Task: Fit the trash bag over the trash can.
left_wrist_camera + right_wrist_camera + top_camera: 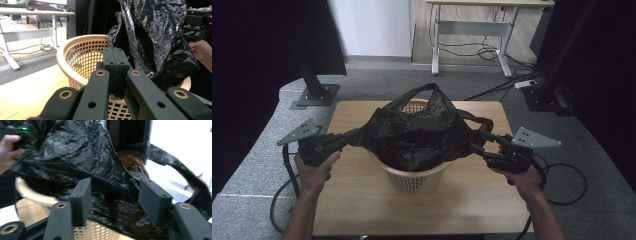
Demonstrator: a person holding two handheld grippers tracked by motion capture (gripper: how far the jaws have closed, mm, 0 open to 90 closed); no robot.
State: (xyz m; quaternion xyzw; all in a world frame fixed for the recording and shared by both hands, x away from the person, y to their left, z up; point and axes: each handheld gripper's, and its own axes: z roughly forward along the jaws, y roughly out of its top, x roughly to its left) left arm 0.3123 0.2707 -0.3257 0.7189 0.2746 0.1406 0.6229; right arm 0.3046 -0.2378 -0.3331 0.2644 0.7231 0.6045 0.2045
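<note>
A tan plastic mesh basket (pixel 417 182) stands on the wooden table (pixel 357 200), with a black plastic bag (pixel 417 130) spread over its mouth. My left gripper (pixel 346 138) is shut on the bag's left edge and holds it pulled out sideways. In the left gripper view the jaws (pixel 115 51) are pressed together in front of the basket (pixel 75 60), and the bag (pixel 155 37) hangs just right of them. My right gripper (pixel 478 141) is at the bag's right side, jaws apart. In the right gripper view they (pixel 117 192) stand open with the crinkled bag (pixel 82 152) between and beyond them, not pinched.
The bag's handle loop (pixel 175 165) hangs free to the right. Grey carpet surrounds the table, two black stands (pixel 314 92) rise behind it, and a white desk frame (pixel 472 30) with cables stands at the back. Gripper cables (pixel 562 185) trail off the table's sides.
</note>
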